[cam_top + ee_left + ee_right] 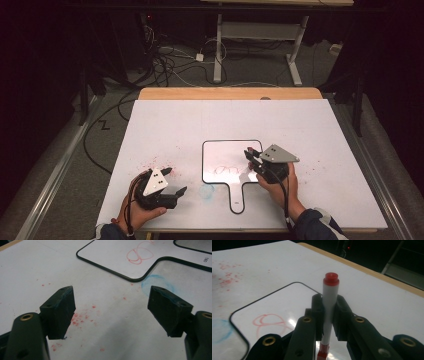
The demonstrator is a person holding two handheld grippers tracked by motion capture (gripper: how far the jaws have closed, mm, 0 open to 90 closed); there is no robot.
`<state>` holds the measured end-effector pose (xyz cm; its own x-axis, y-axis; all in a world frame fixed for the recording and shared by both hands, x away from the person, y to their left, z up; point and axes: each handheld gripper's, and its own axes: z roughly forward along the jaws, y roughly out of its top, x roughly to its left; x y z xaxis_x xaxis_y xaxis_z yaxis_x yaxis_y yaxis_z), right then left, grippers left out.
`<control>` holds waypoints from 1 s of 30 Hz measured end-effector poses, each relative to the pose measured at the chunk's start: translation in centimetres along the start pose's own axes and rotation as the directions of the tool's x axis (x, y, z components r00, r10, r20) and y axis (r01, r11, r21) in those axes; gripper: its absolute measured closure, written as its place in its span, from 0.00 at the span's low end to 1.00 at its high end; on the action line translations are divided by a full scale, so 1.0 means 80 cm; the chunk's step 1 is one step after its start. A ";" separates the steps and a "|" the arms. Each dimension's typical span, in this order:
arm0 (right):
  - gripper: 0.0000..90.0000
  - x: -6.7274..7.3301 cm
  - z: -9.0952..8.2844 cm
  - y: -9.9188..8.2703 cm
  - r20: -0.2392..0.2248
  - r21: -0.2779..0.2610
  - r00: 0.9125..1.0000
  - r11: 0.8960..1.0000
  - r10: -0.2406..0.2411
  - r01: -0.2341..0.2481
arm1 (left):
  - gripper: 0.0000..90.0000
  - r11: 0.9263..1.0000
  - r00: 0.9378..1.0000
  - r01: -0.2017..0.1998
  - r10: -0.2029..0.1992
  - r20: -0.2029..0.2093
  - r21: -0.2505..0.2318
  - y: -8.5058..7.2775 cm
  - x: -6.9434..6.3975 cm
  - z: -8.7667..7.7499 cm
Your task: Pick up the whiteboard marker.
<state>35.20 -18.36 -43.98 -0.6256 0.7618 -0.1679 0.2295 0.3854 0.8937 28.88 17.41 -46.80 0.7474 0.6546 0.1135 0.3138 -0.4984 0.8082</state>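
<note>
right gripper view, slim cylindrical red-capped marker [329, 307]

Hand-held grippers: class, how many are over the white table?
2. The left hand-held gripper hovers open, holding nothing, near the table's front edge; the right hand-held gripper is over the black-rimmed small whiteboard, clamping a red-capped white marker.

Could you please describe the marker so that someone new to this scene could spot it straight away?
On the white table lies a black-rimmed whiteboard with a handle. Above its right edge, the right gripper clamps the marker upright: a white barrel with red ends, the only pen here.
</note>
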 end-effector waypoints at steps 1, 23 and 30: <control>0.91 -0.004 0.000 -0.001 0.001 -0.005 1.000 1.000 0.019 -0.019 | 0.23 1.000 1.000 -0.001 0.001 -0.001 0.003 0.000 0.000 0.000; 0.91 0.006 -0.013 -0.005 -0.155 -0.007 0.985 0.997 0.076 -0.078 | 0.23 1.000 1.000 -0.003 0.003 0.005 0.016 0.000 0.000 0.002; 0.91 0.047 -0.011 0.002 -0.241 -0.018 0.970 1.000 -0.001 -0.004 | 0.23 1.000 1.000 -0.007 0.006 0.006 0.016 0.000 -0.001 0.001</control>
<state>32.28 -15.89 -44.09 -0.7871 0.6136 -0.0632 0.2183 0.3730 0.9018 28.90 17.33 -46.89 0.7530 0.6479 0.1152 0.3184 -0.5119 0.7979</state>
